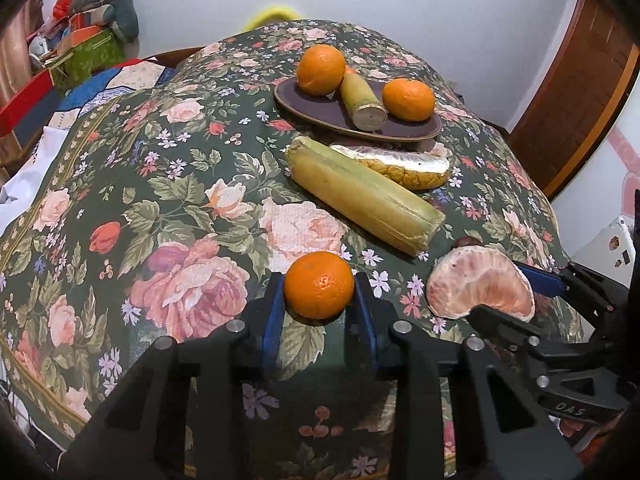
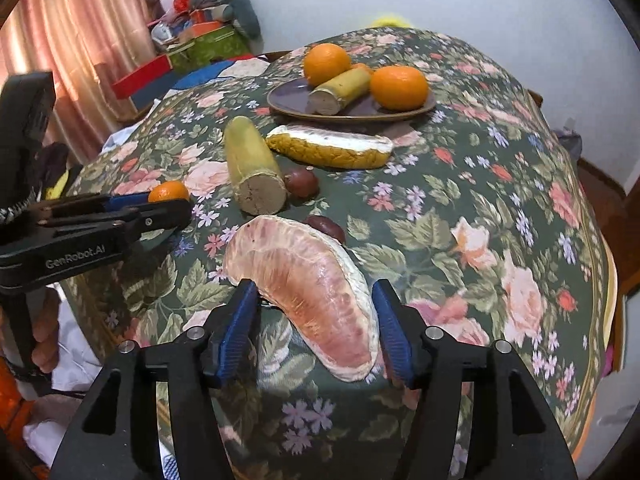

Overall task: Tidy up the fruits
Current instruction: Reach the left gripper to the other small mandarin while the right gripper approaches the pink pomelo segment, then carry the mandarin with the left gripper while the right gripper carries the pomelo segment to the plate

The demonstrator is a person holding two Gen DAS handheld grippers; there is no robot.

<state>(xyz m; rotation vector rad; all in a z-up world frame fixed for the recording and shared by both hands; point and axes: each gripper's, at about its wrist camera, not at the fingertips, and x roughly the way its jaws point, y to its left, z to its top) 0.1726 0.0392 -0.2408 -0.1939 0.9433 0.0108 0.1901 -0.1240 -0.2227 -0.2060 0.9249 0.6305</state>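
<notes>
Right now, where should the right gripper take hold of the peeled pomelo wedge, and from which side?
Grip the pomelo wedge across its thick middle, coming from above at the near table edge. It lies flat, curved like a crescent, and the right gripper already straddles it, one pad on each side; the tapered tips offer less to hold.

I see a pale wall (image 2: 500, 4) behind my bench — its floral cloth (image 1: 192, 184) covers it. A pink curtain (image 2: 84, 32) hangs left, beside stacked boxes (image 2: 200, 46); a wooden door (image 1: 576, 100) stands right.
</notes>
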